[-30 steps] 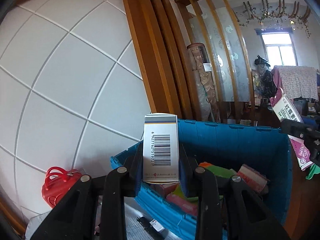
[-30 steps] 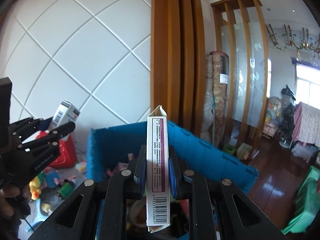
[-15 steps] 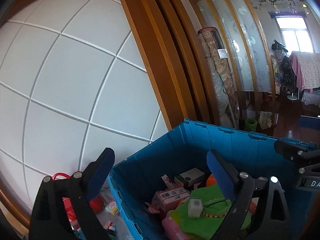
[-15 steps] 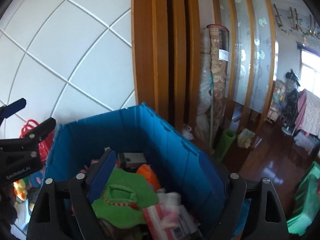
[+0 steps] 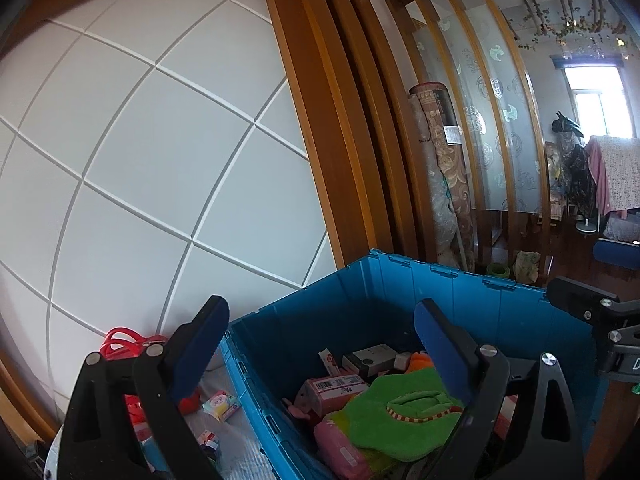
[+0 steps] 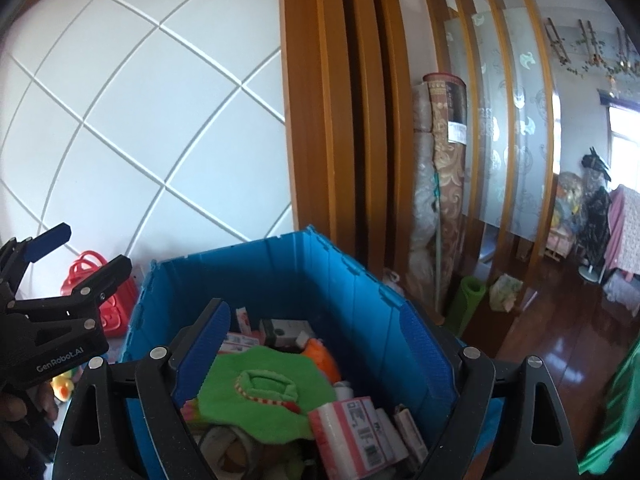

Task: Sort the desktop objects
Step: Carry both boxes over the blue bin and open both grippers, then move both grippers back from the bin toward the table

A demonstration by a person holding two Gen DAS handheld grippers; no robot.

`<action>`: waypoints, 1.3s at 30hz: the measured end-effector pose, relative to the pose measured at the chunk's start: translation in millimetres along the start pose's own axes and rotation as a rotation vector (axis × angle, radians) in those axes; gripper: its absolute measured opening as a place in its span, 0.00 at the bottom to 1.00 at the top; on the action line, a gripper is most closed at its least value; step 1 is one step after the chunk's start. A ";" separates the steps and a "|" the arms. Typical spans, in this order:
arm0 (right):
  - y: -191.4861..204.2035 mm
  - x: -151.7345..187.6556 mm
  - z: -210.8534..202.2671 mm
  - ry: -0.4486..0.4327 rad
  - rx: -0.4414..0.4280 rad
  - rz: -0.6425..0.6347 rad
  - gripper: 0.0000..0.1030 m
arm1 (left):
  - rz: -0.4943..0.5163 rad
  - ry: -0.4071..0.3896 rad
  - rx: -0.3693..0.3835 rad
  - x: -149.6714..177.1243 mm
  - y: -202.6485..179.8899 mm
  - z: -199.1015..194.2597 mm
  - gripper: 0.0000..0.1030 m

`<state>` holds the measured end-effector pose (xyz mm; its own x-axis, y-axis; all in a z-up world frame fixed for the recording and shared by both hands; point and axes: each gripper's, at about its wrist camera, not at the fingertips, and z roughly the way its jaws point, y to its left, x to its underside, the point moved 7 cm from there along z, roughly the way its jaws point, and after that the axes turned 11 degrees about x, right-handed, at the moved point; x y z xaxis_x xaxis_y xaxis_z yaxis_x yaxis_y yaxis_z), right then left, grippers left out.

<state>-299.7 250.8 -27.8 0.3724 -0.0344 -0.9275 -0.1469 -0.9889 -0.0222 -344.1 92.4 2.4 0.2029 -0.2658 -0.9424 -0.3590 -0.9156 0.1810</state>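
The left gripper (image 5: 320,344) stood wide and empty; the right gripper (image 6: 316,344) likewise, above the blue crate (image 6: 280,264) of boxes.

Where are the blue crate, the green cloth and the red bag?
blue crate (image 6: 256,276): right wrist view, inner back wall.
green cloth (image 6: 256,396): right wrist view, its middle.
red bag (image 6: 114,304): right wrist view, its front.

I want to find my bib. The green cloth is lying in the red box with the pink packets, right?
Not quite. The green cloth lies with the pink packets in a blue box, not a red one. The right wrist view shows it clearly.
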 end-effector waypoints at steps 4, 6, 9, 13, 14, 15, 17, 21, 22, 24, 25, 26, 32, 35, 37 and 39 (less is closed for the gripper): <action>10.1 6.9 -15.9 -0.032 0.004 -0.020 0.86 | -0.026 -0.023 -0.019 9.6 6.0 -18.7 0.92; 16.1 11.2 -22.7 -0.043 0.000 -0.030 0.86 | -0.038 -0.027 -0.027 16.0 9.6 -26.6 0.92; 23.5 17.3 -33.3 -0.057 -0.017 -0.016 0.87 | -0.061 -0.034 -0.041 25.2 18.7 -38.1 0.92; 33.1 25.7 -44.6 -0.068 -0.017 -0.020 0.87 | -0.094 -0.053 -0.060 34.1 34.2 -52.7 0.92; 35.3 27.6 -46.4 -0.066 -0.017 -0.020 0.88 | -0.099 -0.057 -0.065 37.0 38.3 -56.9 0.92; 38.6 30.2 -49.1 -0.062 -0.015 -0.022 0.88 | -0.102 -0.059 -0.067 40.4 42.3 -60.8 0.92; 44.7 33.6 -54.5 -0.063 -0.008 -0.028 0.88 | -0.104 -0.057 -0.065 47.8 50.0 -67.7 0.92; 60.7 41.3 -67.9 -0.064 -0.001 -0.024 0.88 | -0.106 -0.044 -0.066 63.2 67.8 -81.4 0.92; 65.5 43.1 -70.6 -0.060 -0.002 -0.027 0.88 | -0.110 -0.041 -0.069 66.9 73.1 -85.3 0.92; 75.4 46.7 -77.6 -0.060 0.005 -0.023 0.88 | -0.117 -0.034 -0.062 75.0 83.1 -94.9 0.92; 79.5 48.8 -80.8 -0.058 0.004 -0.018 0.88 | -0.115 -0.032 -0.065 78.9 88.4 -100.4 0.92; 85.0 51.6 -84.5 -0.055 0.001 -0.009 0.88 | -0.112 -0.031 -0.068 82.3 93.0 -105.2 0.92; 120.6 69.5 -109.4 -0.034 0.003 -0.013 0.88 | -0.115 -0.012 -0.050 108.2 120.0 -135.7 0.92; 138.1 77.2 -124.1 -0.036 0.004 -0.019 0.88 | -0.116 0.001 -0.037 123.0 132.8 -149.7 0.92; 152.2 83.1 -135.2 -0.038 0.005 -0.023 0.88 | -0.113 0.010 -0.031 133.1 140.9 -159.0 0.92; 164.9 90.9 -144.5 -0.033 -0.002 -0.024 0.88 | -0.108 0.018 -0.031 143.8 148.1 -167.8 0.92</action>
<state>-157.6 63.6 -61.9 0.3450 -0.0057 -0.9386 -0.1365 -0.9897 -0.0442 -215.2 -132.0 -59.1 0.2557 -0.1701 -0.9517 -0.3061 -0.9480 0.0872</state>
